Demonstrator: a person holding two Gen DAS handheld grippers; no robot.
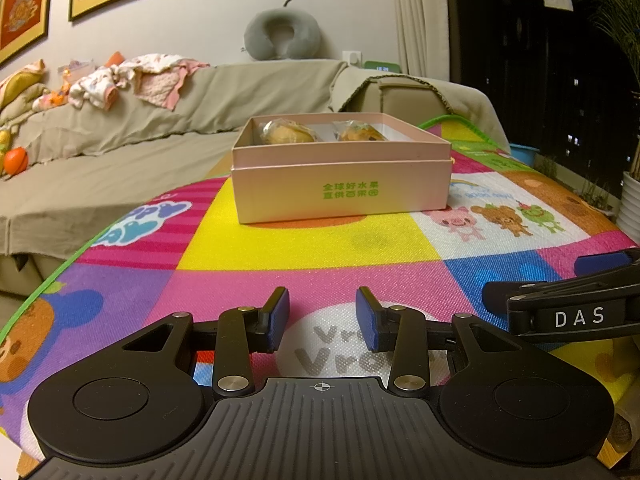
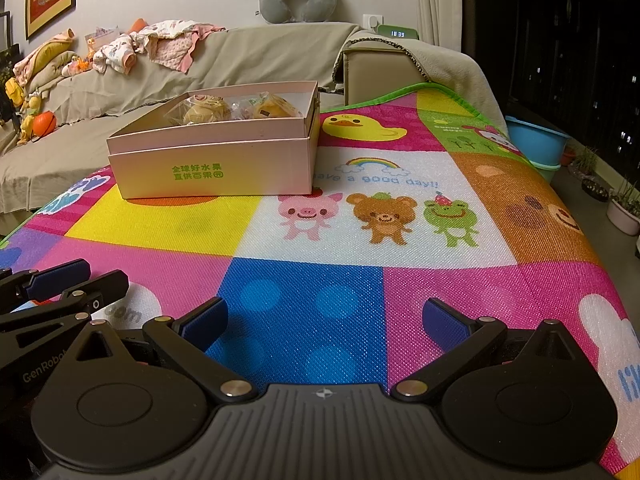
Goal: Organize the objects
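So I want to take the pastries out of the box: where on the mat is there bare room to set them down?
The mat is bare between the pink box and both tools: left tool, right tool. It is also bare right of the box, over the pig, bear and frog prints. Only the box interior, holding two wrapped pastries, is crowded.

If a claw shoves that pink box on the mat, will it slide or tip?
The pink box looks low and wide, so tipping seems unlikely. The textured mat may drag on it. Only two wrapped pastries show inside, so it is probably light.
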